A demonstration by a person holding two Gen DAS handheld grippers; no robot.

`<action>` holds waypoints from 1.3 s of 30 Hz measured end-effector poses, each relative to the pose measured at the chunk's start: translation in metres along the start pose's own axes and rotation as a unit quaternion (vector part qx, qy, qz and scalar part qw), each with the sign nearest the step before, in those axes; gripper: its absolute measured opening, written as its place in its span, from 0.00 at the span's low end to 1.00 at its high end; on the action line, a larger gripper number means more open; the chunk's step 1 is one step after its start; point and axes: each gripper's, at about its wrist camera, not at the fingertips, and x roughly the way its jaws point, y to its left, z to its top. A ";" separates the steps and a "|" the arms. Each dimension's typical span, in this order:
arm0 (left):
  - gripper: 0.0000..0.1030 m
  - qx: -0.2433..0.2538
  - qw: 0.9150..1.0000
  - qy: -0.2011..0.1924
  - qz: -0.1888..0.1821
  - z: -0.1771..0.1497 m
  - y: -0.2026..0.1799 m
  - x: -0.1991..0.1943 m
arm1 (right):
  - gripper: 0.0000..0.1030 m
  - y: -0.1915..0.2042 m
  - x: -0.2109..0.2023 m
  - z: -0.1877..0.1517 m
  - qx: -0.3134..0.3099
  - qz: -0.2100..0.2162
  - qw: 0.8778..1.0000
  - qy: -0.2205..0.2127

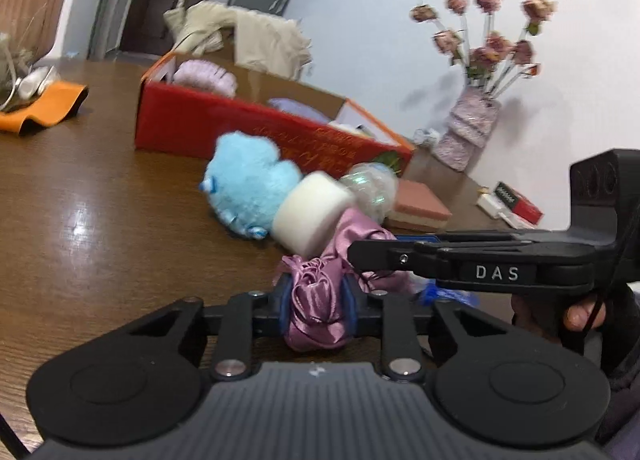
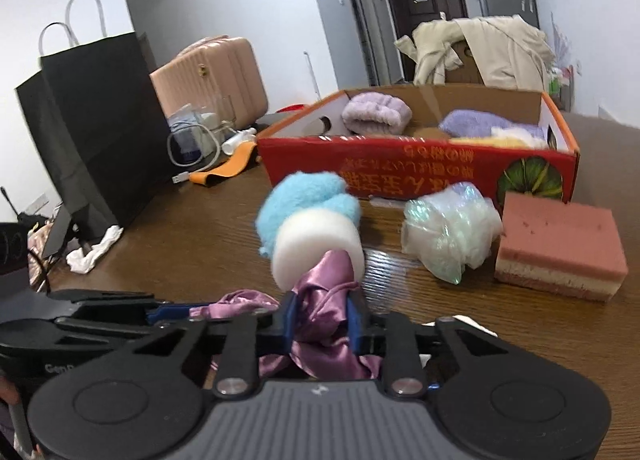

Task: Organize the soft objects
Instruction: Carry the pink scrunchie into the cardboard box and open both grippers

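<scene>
Both tongs pinch the same satin pouch (image 1: pixel 316 308): left tongs (image 1: pixel 316 306) on one bunched end, right tongs (image 2: pixel 322 324) on the other, prob. to keep the slippery cloth from sagging en route to the box (image 2: pixel 420 164). Pouch hangs just above the bench (image 1: pixel 100 200), near the white sponge (image 2: pixel 316 248) & blue plush (image 1: pixel 248 180). Mesh puff (image 2: pixel 448 232) & pink sponge (image 2: pixel 560 244) wait beside the box. Pouch underside hidden; both views blurred; box contents only partly seen.
</scene>
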 end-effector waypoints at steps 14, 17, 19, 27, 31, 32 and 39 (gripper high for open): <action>0.25 0.089 0.989 -0.097 -0.071 0.146 0.002 0.001 | 0.14 -0.011 -0.040 0.109 -0.045 0.019 0.991 -0.124; 0.25 0.086 0.991 -0.075 -0.063 0.197 0.018 0.045 | 0.14 -0.029 -0.009 0.151 -0.051 -0.006 0.991 -0.127; 0.25 0.080 0.994 -0.057 -0.054 0.226 0.032 0.077 | 0.13 -0.049 0.017 0.180 -0.035 -0.016 0.993 -0.116; 0.25 -0.010 0.995 0.096 0.034 0.283 0.093 0.248 | 0.14 -0.139 0.170 0.246 0.057 -0.066 0.996 0.006; 0.28 0.002 0.985 0.155 0.075 0.267 0.102 0.299 | 0.17 -0.154 0.218 0.235 0.053 -0.130 0.988 0.071; 0.32 -0.005 0.985 0.156 0.071 0.267 0.106 0.301 | 0.19 -0.160 0.215 0.234 0.062 -0.131 0.987 0.067; 0.54 -0.022 0.988 0.138 0.066 0.271 0.108 0.284 | 0.36 -0.171 0.211 0.233 0.075 -0.137 0.986 0.063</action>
